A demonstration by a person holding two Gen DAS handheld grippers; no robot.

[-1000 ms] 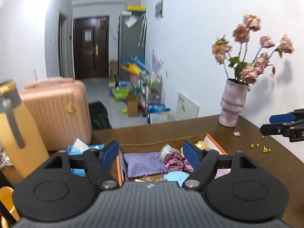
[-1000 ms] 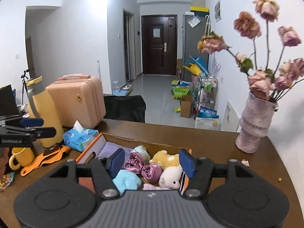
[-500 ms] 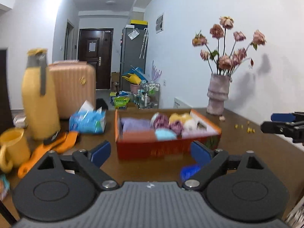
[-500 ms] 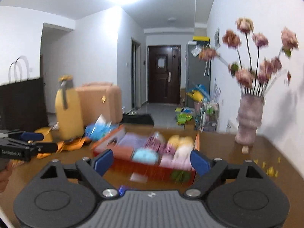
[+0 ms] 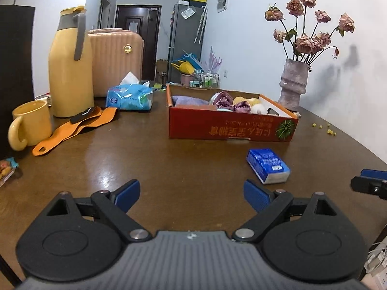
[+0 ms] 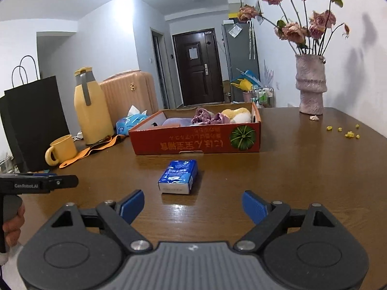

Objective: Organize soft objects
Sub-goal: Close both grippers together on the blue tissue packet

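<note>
A red cardboard box (image 5: 232, 126) (image 6: 196, 142) on the brown table holds soft items: a purple cloth (image 5: 188, 101), pink fabric rolls (image 6: 210, 117) and yellow and white plush toys (image 6: 238, 114). A blue tissue pack (image 5: 267, 165) (image 6: 179, 176) lies on the table in front of the box. My left gripper (image 5: 191, 193) is open and empty, low over the table, left of the pack. My right gripper (image 6: 193, 204) is open and empty, just behind the pack.
A yellow jug (image 5: 70, 65), yellow mug (image 5: 29, 125), orange strap (image 5: 75, 126) and blue wipes pack (image 5: 130, 96) are at the left. A vase of dried roses (image 6: 310, 84) stands at the right rear, with yellow crumbs (image 6: 348, 133) nearby. A black bag (image 6: 31, 120) stands far left.
Both grippers have pulled back from above the box and dropped low to the table near its front edge. The blue tissue pack now shows in front of the box.
</note>
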